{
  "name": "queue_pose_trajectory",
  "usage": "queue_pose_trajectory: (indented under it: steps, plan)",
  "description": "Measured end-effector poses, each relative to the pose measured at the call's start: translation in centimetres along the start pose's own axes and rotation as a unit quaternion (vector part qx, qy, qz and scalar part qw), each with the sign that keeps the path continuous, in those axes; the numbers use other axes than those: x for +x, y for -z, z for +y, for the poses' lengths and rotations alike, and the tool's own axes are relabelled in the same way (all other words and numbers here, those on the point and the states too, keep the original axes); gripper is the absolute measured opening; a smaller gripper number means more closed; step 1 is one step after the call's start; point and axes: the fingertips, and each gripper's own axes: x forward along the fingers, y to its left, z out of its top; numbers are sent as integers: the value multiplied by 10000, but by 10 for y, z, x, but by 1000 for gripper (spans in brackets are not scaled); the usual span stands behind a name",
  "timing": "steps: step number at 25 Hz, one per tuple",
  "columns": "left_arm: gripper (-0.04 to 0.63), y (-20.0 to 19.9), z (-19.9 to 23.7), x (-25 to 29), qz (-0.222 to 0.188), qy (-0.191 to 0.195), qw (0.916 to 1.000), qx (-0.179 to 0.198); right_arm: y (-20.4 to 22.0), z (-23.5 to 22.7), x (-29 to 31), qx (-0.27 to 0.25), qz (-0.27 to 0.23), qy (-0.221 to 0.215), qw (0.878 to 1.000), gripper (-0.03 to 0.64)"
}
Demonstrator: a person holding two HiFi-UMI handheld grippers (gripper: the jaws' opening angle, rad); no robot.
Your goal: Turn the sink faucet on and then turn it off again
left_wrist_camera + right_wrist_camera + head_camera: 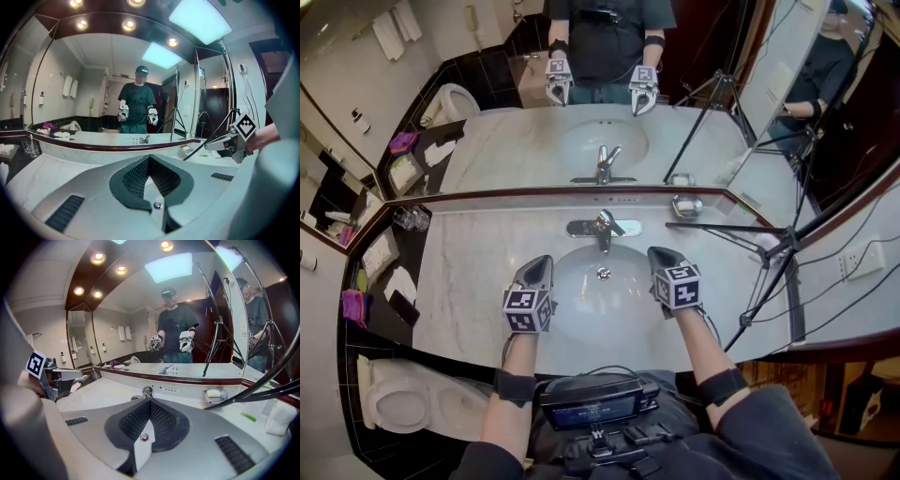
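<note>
The left gripper and right gripper are held shut and empty over the basin (clear of the faucet), and, with no water seen running, the turning-on is judged still to be done.

Left gripper and right gripper — each with its jaws closed tip to tip and nothing between them. They are held side by side, well apart, pointing forward and somewhat downward. The left forearm and right forearm reach out from the body, bare — each wears a black band.
</note>
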Motion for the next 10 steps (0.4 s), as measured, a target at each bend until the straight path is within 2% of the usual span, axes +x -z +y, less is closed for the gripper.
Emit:
queue_pose_trajectory:
  steps: [10]
  plan:
    - [0,0,-4,-6,-11,25,10000,11,-6,1,-6,-72,-44,3,10000,15]
